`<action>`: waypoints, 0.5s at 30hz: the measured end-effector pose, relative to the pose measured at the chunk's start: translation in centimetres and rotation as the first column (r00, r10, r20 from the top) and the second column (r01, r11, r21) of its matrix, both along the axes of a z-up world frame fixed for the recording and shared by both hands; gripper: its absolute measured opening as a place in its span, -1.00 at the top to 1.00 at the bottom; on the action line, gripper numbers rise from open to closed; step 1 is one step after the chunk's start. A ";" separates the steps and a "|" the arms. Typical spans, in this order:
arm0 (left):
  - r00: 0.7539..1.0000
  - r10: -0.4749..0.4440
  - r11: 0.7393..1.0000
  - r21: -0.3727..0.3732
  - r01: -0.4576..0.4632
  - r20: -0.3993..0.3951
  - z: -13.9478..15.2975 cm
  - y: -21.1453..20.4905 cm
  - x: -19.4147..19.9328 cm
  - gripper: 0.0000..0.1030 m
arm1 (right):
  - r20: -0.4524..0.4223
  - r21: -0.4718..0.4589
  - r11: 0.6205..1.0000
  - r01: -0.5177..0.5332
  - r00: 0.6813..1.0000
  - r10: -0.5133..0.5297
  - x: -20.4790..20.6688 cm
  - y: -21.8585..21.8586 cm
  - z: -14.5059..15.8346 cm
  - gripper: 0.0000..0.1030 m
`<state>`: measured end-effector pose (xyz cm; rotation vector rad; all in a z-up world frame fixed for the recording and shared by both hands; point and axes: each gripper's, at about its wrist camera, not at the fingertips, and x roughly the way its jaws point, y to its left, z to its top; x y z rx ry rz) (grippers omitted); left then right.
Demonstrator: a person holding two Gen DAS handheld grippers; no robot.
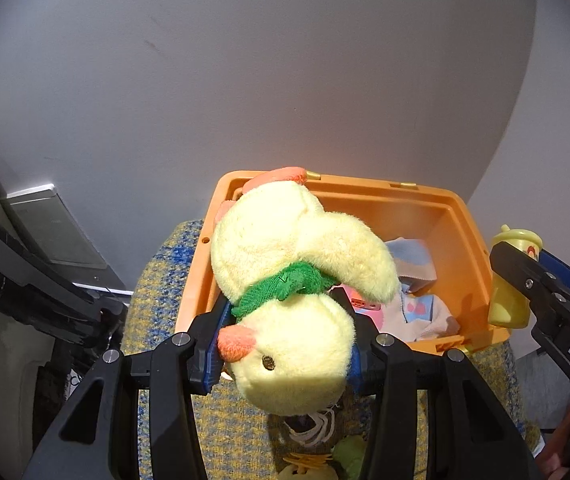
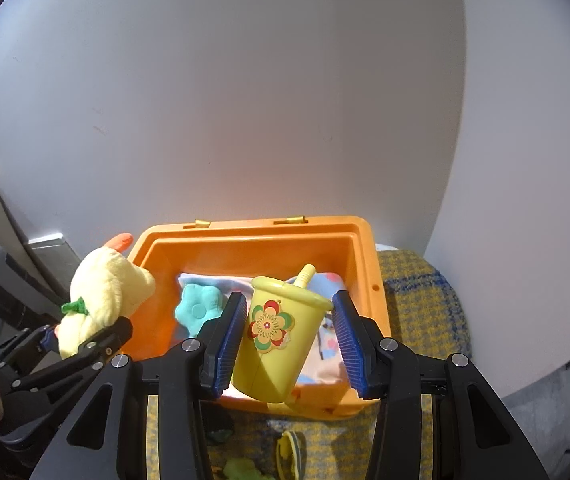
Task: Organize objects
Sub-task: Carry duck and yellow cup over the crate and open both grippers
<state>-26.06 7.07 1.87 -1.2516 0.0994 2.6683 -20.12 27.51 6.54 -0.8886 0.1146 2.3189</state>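
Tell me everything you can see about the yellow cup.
The yellow cup looks like plastic, with a lid, a short yellow straw and a flower sticker on its side. It is tilted, its base nearest the camera, over the near edge of the orange bin. The right gripper holds it at the base.

A plain white wall [image 1: 269, 80] fills the background in both views, with an orange tint just above the far edge of the furniture. The supporting surface is an upholstered seat [image 2: 417, 304] in yellow-and-blue woven check fabric. A grey-framed panel [image 1: 51, 228] leans against the wall at left. Grey floor [image 2: 557, 412] shows at lower right.
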 end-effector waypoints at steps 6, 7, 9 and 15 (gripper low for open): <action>0.999 -0.003 1.000 -0.004 0.004 0.032 -1.0 0.2 -1.9 0.08 | 0.030 -0.018 1.000 -0.001 1.000 0.002 -1.4 1.1 -0.6 0.13; 0.999 -0.003 1.000 -0.004 0.003 0.037 -1.2 0.4 -2.0 0.07 | 0.035 -0.019 1.000 -0.001 0.999 0.002 -1.6 1.2 -0.7 0.13; 0.999 -0.003 1.000 -0.005 0.003 0.047 -1.4 0.1 -2.8 0.07 | 0.043 -0.023 1.000 -0.002 0.999 0.003 -2.0 1.5 -0.9 0.13; 0.998 0.000 1.000 -0.019 0.001 0.068 -2.1 0.3 -3.1 -0.16 | 0.075 -0.036 0.999 0.002 0.997 0.001 -2.8 2.0 -1.6 0.09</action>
